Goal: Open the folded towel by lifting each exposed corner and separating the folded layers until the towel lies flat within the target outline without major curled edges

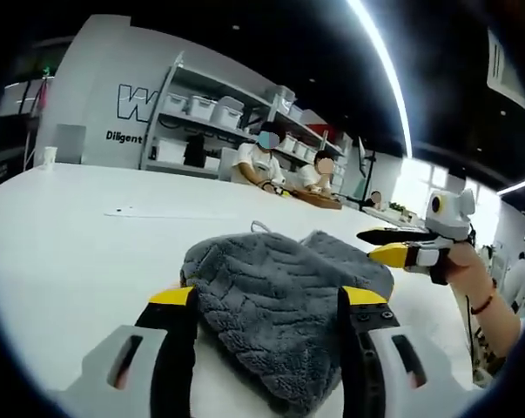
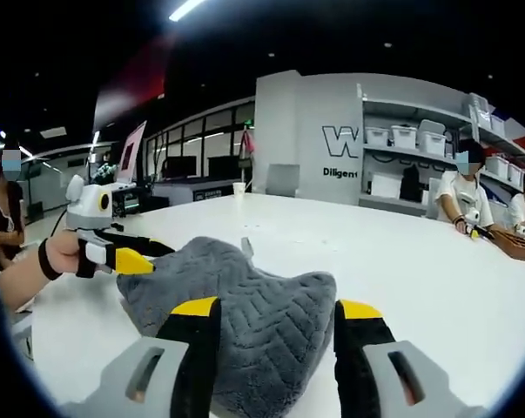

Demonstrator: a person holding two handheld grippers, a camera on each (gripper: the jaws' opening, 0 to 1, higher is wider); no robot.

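Observation:
A grey plush towel (image 1: 275,292) lies folded and bunched on the white table (image 1: 62,244), with a small hanging loop at its far edge. My left gripper (image 1: 268,300) is open, its yellow-tipped jaws standing wide on either side of the towel's near part. In the right gripper view the towel (image 2: 245,292) humps up between the wide jaws of my open right gripper (image 2: 277,309). The right gripper (image 1: 393,246), held by a hand (image 1: 469,272), comes in at the towel's right edge. From the left, the left gripper (image 2: 133,254) reaches the towel's left edge.
A thin flat sheet (image 1: 127,212) lies on the table beyond the towel, and a paper cup (image 1: 49,157) stands at the far left edge. People sit at the table's far side (image 1: 271,165) before shelves of white bins (image 1: 214,109). Bare tabletop (image 2: 436,270) spreads around the towel.

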